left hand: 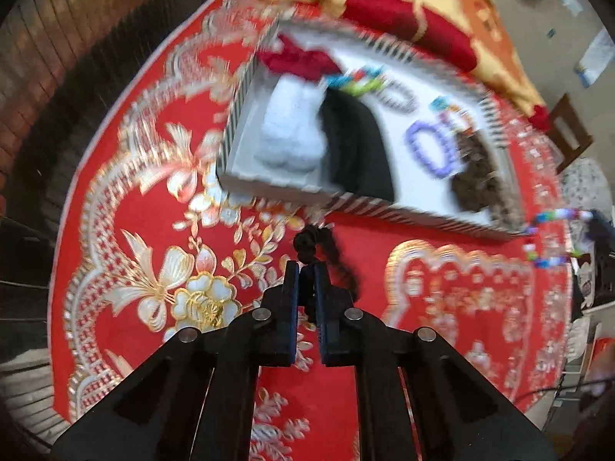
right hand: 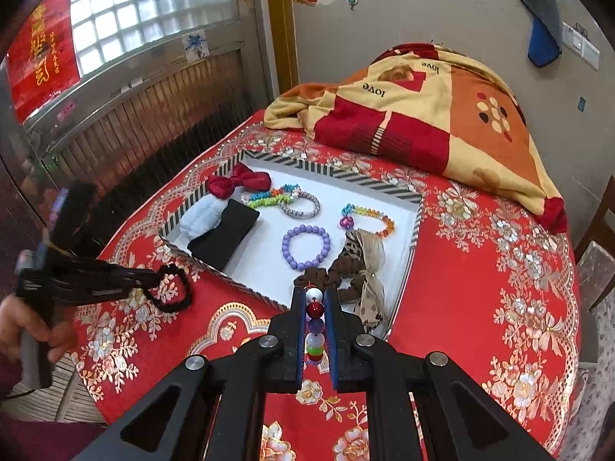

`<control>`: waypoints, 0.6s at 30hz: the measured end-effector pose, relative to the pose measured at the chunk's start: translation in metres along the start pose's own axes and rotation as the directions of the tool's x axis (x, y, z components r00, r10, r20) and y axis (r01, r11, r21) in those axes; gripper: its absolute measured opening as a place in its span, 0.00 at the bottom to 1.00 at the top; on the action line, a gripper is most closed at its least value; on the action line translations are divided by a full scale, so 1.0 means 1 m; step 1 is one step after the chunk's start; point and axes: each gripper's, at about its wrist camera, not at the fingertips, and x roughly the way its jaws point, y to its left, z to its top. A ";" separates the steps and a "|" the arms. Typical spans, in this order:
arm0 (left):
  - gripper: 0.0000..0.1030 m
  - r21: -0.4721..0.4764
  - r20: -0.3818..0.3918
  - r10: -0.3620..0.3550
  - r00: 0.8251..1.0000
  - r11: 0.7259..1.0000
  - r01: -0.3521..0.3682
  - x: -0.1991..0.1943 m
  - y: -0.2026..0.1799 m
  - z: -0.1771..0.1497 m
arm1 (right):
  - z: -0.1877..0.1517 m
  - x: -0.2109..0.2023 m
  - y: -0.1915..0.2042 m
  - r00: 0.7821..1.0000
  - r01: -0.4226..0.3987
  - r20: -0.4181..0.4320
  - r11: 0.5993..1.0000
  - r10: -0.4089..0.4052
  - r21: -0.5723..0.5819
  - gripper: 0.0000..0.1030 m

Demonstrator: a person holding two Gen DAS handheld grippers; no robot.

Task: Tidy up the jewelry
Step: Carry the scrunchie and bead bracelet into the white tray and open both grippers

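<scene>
Jewelry tray (right hand: 399,192), striped-rimmed, sits mid-counter (right hand: 480,269) on a red floral cloth, a blanket (right hand: 442,115) at its 1 o'clock. The left gripper (left hand: 306,269) is clamped on a black bracelet (left hand: 338,257) at the tray's 7 o'clock. The right gripper (right hand: 315,296) pinches a colorful bead bracelet (right hand: 315,330) at the tray's 6 o'clock edge. The left view is blurred.

Round red floral-clothed table (right hand: 480,269), glass-block window (right hand: 153,11), beige wall (right hand: 423,7), wooden chair (left hand: 572,130).
</scene>
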 end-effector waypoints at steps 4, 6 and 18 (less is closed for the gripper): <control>0.06 0.015 0.058 -0.045 0.997 0.999 0.044 -0.028 -0.012 0.007 | 0.006 -0.002 0.000 1.000 -0.005 0.015 1.000 0.005 -0.004 0.08; 0.06 0.031 0.079 -0.062 0.995 0.998 0.060 -0.039 -0.021 0.013 | 0.010 -0.002 0.000 1.000 -0.007 0.018 1.000 0.007 -0.006 0.08; 0.06 0.124 0.090 -0.080 0.993 0.990 0.069 -0.039 -0.081 0.056 | 0.039 0.015 -0.011 1.000 0.024 0.012 1.000 -0.024 -0.008 0.08</control>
